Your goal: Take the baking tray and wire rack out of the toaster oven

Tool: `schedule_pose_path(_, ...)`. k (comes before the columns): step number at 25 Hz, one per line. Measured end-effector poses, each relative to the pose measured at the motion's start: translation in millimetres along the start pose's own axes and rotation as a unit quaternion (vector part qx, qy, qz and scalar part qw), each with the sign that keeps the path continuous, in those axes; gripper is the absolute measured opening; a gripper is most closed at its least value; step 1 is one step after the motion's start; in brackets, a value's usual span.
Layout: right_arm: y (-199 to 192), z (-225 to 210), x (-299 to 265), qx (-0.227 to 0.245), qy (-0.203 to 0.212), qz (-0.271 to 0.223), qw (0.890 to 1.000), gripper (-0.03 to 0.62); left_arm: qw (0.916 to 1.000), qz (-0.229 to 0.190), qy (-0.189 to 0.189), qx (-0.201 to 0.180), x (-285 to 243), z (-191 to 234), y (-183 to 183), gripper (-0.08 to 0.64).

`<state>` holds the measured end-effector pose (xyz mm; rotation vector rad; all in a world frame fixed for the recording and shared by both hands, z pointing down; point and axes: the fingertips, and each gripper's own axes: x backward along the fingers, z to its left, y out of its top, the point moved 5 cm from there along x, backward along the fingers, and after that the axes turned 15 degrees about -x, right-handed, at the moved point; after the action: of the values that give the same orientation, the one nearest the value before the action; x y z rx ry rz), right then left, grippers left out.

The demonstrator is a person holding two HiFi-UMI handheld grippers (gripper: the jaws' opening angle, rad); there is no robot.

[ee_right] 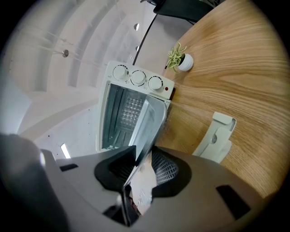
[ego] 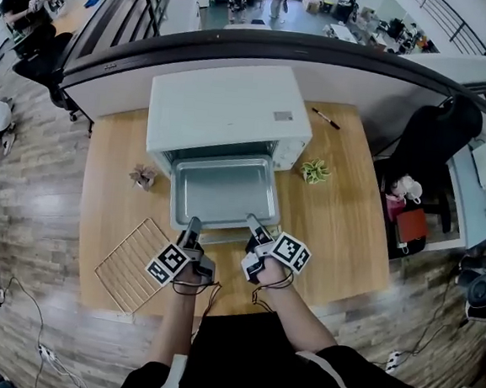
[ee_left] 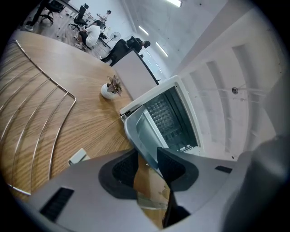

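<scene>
A shallow rectangular baking tray [ego: 224,192] of dull grey metal sticks halfway out of the boxy white toaster oven [ego: 225,111], above the wood-grain worktop [ego: 343,214]. The wire rack [ego: 131,264], a thin grid of bright rods, lies flat on the worktop left of the oven. The left gripper [ego: 194,224] and right gripper [ego: 253,224] each pinch the tray's thin front rim, jaws narrowed onto it
</scene>
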<state>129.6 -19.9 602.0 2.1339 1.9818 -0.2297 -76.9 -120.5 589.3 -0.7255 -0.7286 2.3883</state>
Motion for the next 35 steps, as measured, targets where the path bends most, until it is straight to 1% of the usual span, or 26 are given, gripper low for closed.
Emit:
schedule_pose_path(5,-20.1,1.5,17.0,0.006,0.003,0.007,1.0,0.118,0.9999,-0.004,-0.01,-0.01,25.9,-0.1,0.4,0.14)
schedule_pose_path(9,-40.0,2.7,31.9,0.023,-0.001,0.022,1.0,0.12,0.9999,-0.015,-0.007,-0.001,54.9,4.4,-6.1,0.14)
schedule_pose_path(12,-58.6,5.2,33.0,0.04,-0.001,0.046,0.998,0.12,0.9995,-0.031,0.002,0.012,79.0,15.8,-7.1,0.14)
schedule_pose_path(15,-76.8,10.6,26.4,0.059,-0.002,0.08,0.995,0.12,0.9987,-0.048,0.013,0.015,99.9,26.9,-1.9,0.14)
schedule_pose_path(19,-107.0,12.4,15.8,0.074,-0.006,0.12,0.99,0.12,0.996,-0.075,0.038,0.03,127.5,46.9,5.1,0.14)
schedule_pose_path(22,-126.8,9.1,7.7,0.086,-0.013,0.156,0.984,0.123,0.993,-0.092,0.059,0.045,148.3,62.0,4.8,0.14)
schedule_pose_path(26,-158.7,9.5,-4.1,0.102,-0.017,0.207,0.973,0.124,0.9877,-0.114,0.09,0.059,182.9,80.9,5.4,0.14)
schedule_pose_path(30,-194.4,9.7,-14.6,0.11,-0.027,0.255,0.96,0.124,0.9783,-0.145,0.125,0.079,218.2,100.3,7.4,0.141)
schedule_pose_path(35,-234.5,4.1,-25.4,0.115,-0.039,0.305,0.945,0.126,0.9679,-0.171,0.159,0.092,254.3,122.7,9.0,0.141)
